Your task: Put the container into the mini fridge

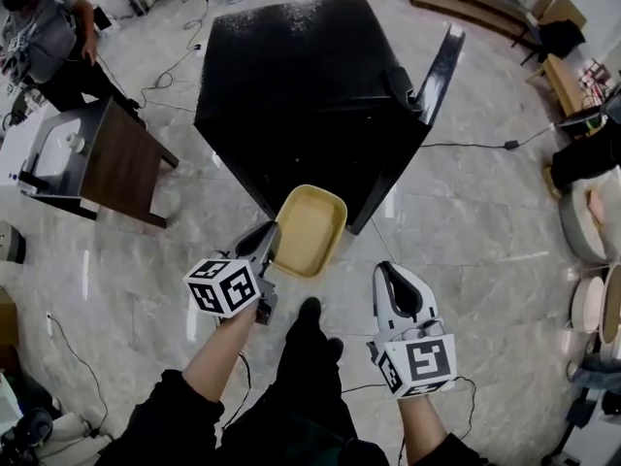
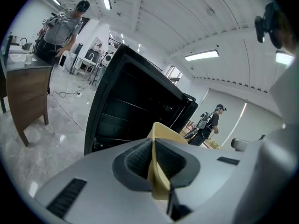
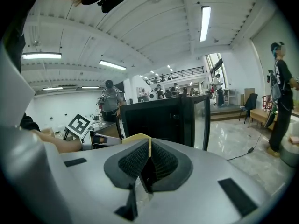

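the left gripper [image 1: 271, 245] sits at lower centre-left of the head view, angled up and to the right. its jaws are pinched on the near rim of the container [image 1: 310, 229], whose thin wall stands between the pads in the left gripper view. the bare left forearm [image 1: 218, 352] runs down into a dark sleeve. the right gripper [image 1: 390, 272], lower right, points upward with jaws together and nothing between them.

Left gripper [image 1: 270, 250], right gripper [image 1: 393, 280] — pale grey shells, dark ribbed pads [image 2: 140, 160], black-white marker cubes [image 1: 223, 286]; black sleeves [image 1: 160, 411], trousers [image 1: 301, 377].
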Demonstrator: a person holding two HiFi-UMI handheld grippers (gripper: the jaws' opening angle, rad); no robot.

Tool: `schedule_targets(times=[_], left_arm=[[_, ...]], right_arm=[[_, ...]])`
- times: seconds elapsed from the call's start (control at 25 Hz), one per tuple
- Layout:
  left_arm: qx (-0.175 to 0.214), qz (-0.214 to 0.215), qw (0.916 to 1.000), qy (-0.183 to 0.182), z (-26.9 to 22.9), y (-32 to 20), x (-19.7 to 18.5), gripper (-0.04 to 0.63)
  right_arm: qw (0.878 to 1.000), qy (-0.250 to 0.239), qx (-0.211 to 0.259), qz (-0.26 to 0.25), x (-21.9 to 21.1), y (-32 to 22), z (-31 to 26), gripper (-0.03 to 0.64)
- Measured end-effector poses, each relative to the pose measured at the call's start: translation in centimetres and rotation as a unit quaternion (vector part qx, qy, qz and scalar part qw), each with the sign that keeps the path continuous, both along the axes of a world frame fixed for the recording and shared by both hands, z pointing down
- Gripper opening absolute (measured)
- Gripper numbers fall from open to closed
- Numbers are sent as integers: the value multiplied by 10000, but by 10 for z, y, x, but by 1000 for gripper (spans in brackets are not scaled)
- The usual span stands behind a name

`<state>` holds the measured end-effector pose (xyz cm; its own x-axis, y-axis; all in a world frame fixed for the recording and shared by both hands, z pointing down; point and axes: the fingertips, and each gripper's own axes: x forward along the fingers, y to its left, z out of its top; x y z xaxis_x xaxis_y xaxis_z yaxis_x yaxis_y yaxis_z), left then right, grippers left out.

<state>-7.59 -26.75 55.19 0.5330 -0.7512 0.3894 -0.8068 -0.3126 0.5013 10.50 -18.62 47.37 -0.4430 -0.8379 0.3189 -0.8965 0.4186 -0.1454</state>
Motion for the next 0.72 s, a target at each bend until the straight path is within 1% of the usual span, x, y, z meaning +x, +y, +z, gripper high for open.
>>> schedule_targets(times=[0.16, 0.44, 0.6, 0.72], left_arm=[[-5, -79, 9999, -73, 12, -26, -4, 26], [-86, -398, 9987, -300, 46, -76, -12, 26], [-197, -482, 9982, -302, 68, -104, -6, 26], [-260, -655, 9971, -290, 86, -123, -3, 26]], right_arm=[[9999, -48, -96, 51, -2, -12, 9, 40], [9995, -36, -304, 86, -3, -13, 25, 38], [9990, 97, -427, 116, 0, -7, 30, 38], [9985, 179, -499, 170, 6, -5, 33, 40]])
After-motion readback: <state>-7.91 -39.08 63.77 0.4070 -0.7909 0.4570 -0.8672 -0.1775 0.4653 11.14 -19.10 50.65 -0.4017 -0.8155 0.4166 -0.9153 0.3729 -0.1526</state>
